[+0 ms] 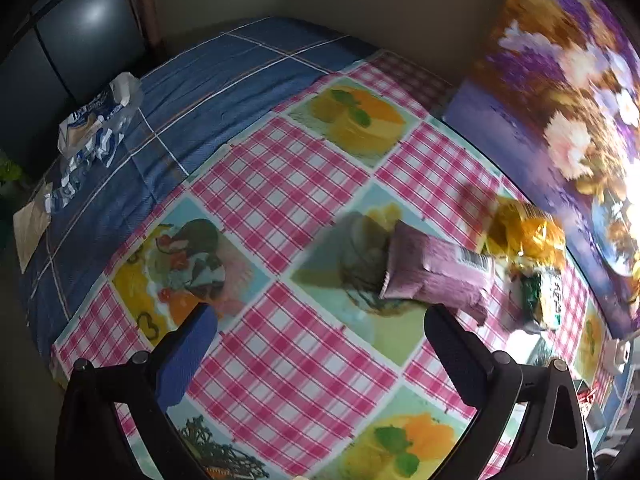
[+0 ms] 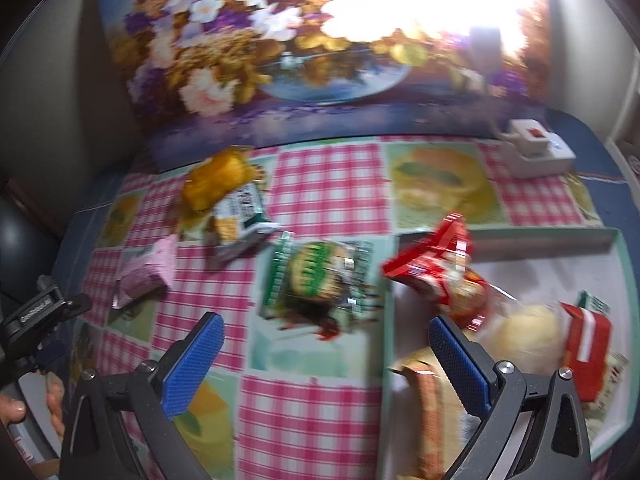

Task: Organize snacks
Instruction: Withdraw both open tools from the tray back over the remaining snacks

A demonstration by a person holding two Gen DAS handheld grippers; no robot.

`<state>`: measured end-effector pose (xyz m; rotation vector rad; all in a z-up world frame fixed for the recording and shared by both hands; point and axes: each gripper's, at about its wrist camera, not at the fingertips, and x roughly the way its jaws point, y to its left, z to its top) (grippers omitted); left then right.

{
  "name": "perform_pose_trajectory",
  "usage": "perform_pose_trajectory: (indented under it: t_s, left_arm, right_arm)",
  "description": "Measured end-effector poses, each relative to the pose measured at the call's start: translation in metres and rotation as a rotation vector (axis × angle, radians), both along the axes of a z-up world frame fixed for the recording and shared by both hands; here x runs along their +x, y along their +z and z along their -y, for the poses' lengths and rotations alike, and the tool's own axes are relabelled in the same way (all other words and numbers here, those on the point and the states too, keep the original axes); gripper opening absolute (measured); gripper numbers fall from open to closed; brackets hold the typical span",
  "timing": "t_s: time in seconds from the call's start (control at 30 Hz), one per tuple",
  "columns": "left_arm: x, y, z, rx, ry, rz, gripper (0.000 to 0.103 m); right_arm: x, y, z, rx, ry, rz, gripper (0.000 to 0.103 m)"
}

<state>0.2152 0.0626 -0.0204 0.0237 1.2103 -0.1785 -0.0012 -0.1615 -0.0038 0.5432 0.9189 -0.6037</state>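
Presently, both the left gripper [image 1: 320,320] and right gripper [image 2: 326,332] stand apart, holding nothing; a red packet [image 2: 436,276] overhangs the tray [image 2: 624,280] rim, a green packet [image 2: 320,276] just beside it.

Glossy plastic snack wrappers [image 2: 316,276], matt cloth-like checked tablecloth [image 1: 280,360], textured blue rubbery-looking gripper pads [image 2: 192,364]

Each tool is built of matte black plastic arms with triangular cut-outs and round silver screw heads at the joints. The left tool [image 1: 320,320] has a blue pad on its left finger; its right finger looks black. The right tool [image 2: 326,344] carries blue ribbed pads [image 2: 192,364] on both fingers. At the right view's near left edge, bare-skinned fingers [image 2: 54,398] grip a grey handle.
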Motion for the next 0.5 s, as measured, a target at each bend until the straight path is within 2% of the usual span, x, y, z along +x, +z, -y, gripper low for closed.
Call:
perform_pose_trajectory:
  t_s: [0.17,0.23,0.4,0.5]
  left_arm:
    - [0.008,-0.006,0.013,-0.018,-0.069,0.007,0.103]
    - [0.011,-0.007,0.022,-0.049,-0.099,0.011,0.103]
    - [0.025,-0.015,0.051,-0.144,-0.188,-0.046,0.103]
    - [0.029,-0.022,0.075,-0.126,-0.268,-0.061,0.103]
  right_arm:
    - [0.017,-0.007,-0.002,0.02,0.035,0.024,0.103]
    - [0.023,-0.01,0.001,0.034,0.041,0.032,0.103]
    - [0.04,-0.02,0.006,0.052,0.059,0.041,0.103]
    - [0.049,-0.025,0.01,0.053,0.07,0.037,0.102]
